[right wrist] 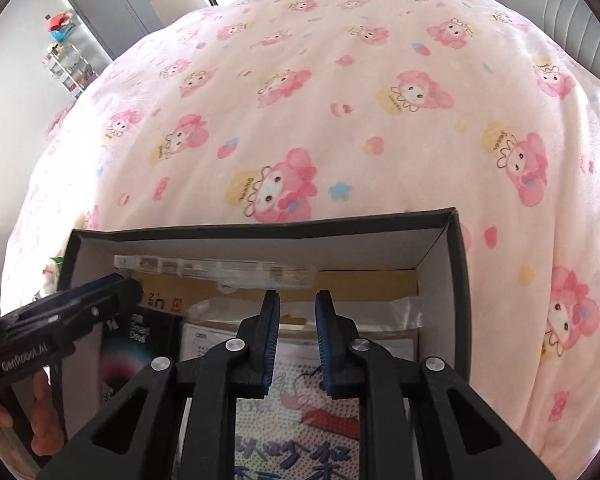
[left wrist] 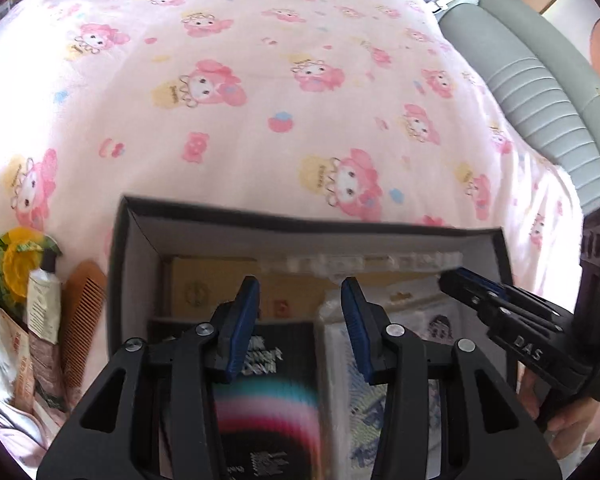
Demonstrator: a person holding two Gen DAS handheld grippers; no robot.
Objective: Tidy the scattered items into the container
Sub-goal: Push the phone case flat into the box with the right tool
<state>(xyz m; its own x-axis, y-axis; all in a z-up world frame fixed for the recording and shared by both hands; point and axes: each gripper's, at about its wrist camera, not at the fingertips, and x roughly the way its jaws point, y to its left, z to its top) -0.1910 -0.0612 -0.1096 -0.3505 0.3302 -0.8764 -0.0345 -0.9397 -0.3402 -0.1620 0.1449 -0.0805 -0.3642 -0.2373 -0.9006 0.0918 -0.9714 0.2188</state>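
Both jaws hang released over the dark cardboard box (left wrist: 480, 236); next, grab the wooden comb (left wrist: 85, 320) by its spine

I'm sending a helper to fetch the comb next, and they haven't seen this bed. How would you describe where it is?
Find the dark open box on the pink cartoon-print bedspread. Just outside the box's left wall lies a small pile of loose items. The wooden comb is the item nearest the box, beside a cream tube with a black cap; it is the only brown, toothed thing there.
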